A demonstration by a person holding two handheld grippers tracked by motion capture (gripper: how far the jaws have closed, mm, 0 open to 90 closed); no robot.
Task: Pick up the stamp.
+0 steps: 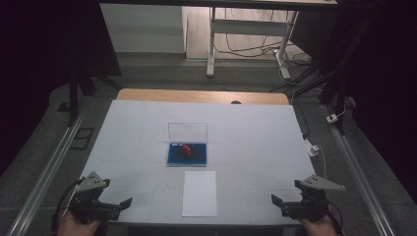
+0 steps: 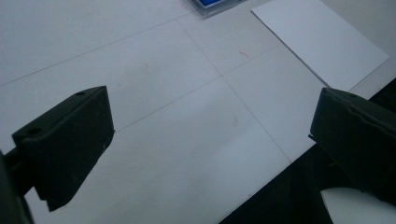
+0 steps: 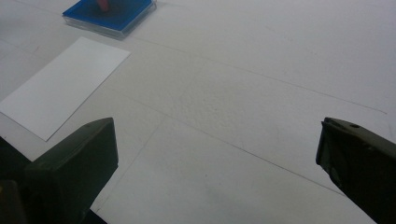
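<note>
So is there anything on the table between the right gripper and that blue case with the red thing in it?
Nothing visible blocks it. The right gripper sits open at the near right edge, and only bare table cover lies between it and the blue case. The white sheet lies flat just in front of the case, to the left of that line.

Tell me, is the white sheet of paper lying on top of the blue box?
No, the white sheet of paper lies flat on the table just in front of the blue box, apart from it.

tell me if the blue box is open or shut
Open: the blue box's clear lid stands upright behind it, with a red thing inside.
</note>
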